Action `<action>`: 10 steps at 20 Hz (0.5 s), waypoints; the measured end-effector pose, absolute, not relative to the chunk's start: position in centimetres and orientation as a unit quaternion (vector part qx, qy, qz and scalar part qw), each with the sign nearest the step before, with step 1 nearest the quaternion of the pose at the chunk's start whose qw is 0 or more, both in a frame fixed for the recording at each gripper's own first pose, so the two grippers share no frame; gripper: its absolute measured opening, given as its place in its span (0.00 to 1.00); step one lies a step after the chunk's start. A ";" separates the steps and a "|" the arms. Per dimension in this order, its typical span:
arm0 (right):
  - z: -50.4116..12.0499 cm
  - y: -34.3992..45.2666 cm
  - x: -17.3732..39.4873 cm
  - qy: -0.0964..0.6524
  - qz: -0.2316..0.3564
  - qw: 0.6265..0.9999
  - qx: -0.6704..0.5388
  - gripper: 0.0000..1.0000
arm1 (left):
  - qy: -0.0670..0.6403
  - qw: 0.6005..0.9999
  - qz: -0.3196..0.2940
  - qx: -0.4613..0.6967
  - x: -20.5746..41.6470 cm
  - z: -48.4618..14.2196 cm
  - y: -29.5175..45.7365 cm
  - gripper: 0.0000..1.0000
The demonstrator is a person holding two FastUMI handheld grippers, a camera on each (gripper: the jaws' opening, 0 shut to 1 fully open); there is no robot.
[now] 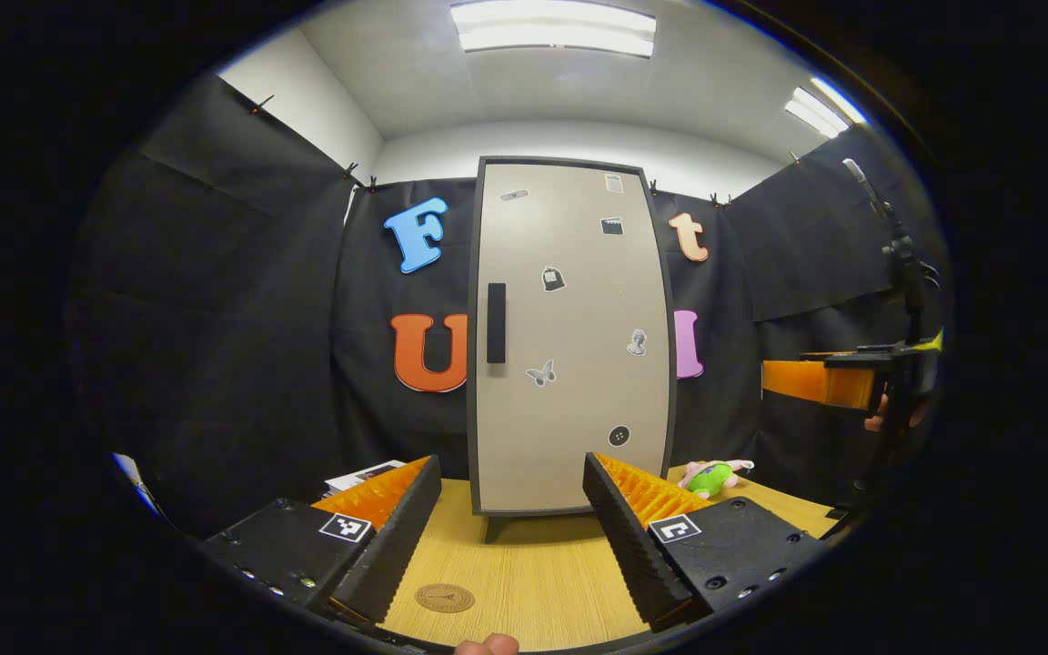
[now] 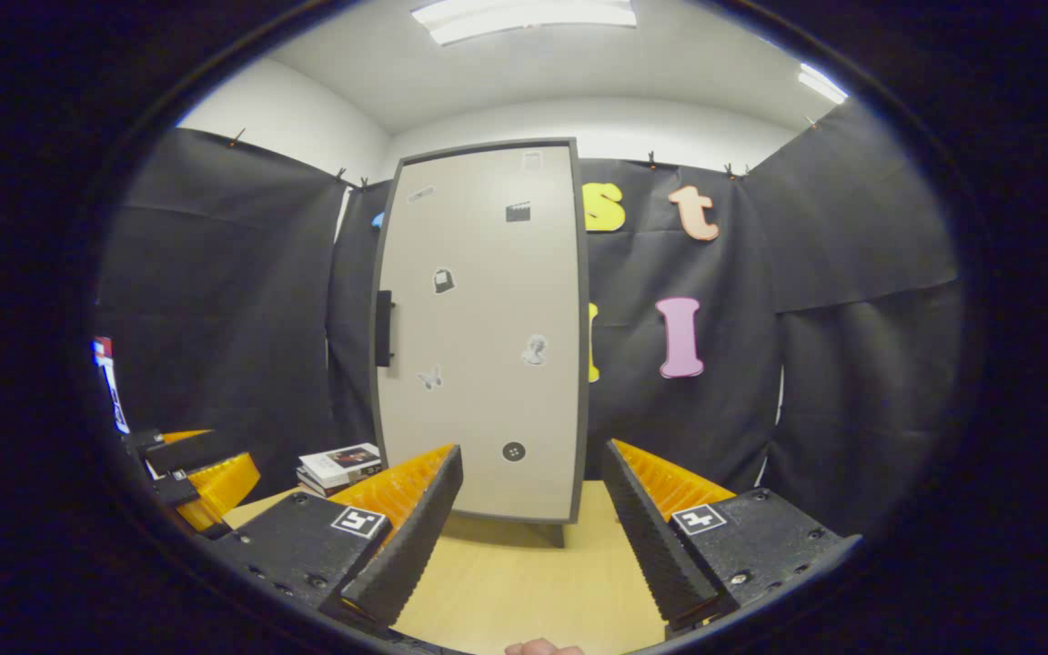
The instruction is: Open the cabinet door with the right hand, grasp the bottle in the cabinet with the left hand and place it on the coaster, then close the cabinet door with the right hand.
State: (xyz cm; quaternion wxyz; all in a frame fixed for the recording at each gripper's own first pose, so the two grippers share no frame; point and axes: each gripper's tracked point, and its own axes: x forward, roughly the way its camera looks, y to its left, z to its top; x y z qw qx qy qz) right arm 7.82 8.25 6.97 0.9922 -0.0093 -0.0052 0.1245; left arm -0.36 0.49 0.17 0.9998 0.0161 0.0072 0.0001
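Note:
A tall beige cabinet (image 1: 569, 346) with a dark frame stands on the wooden table, its door shut and dotted with stickers. A black vertical handle (image 1: 496, 323) sits on the door's left side; the right gripper view has the cabinet (image 2: 483, 337) and handle (image 2: 384, 328) too. A round brown coaster (image 1: 445, 598) lies on the table in front. My left gripper (image 1: 510, 537) is open, low over the table, short of the door. My right gripper (image 2: 529, 532) is open too, also facing the door from a distance, and appears at the right edge of the left gripper view (image 1: 820, 382). The bottle is hidden.
A small green and pink plush toy (image 1: 713, 476) lies on the table right of the cabinet. A stack of books (image 2: 339, 465) rests left of it. A dark stand with a clamp (image 1: 901, 273) rises at the far right. The left gripper (image 2: 192, 473) shows at the right gripper view's left edge.

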 end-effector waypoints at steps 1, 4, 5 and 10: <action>7.5 9.7 8.7 -0.002 0.141 0.990 -0.008 0.99 | 0.007 1.000 0.002 0.015 -0.5 0.3 0.6 0.95; 9.2 13.8 11.9 -0.006 0.177 0.984 -0.016 0.96 | 0.008 1.000 0.011 0.015 -0.5 0.1 1.4 0.95; 9.4 15.0 13.0 -0.005 0.184 0.983 -0.017 0.99 | 0.011 1.000 0.012 0.014 -0.6 0.0 1.5 0.95; 10.1 22.0 19.5 0.011 0.223 0.975 -0.008 0.96 | 0.018 1.000 0.014 0.018 -0.9 -0.2 2.0 0.95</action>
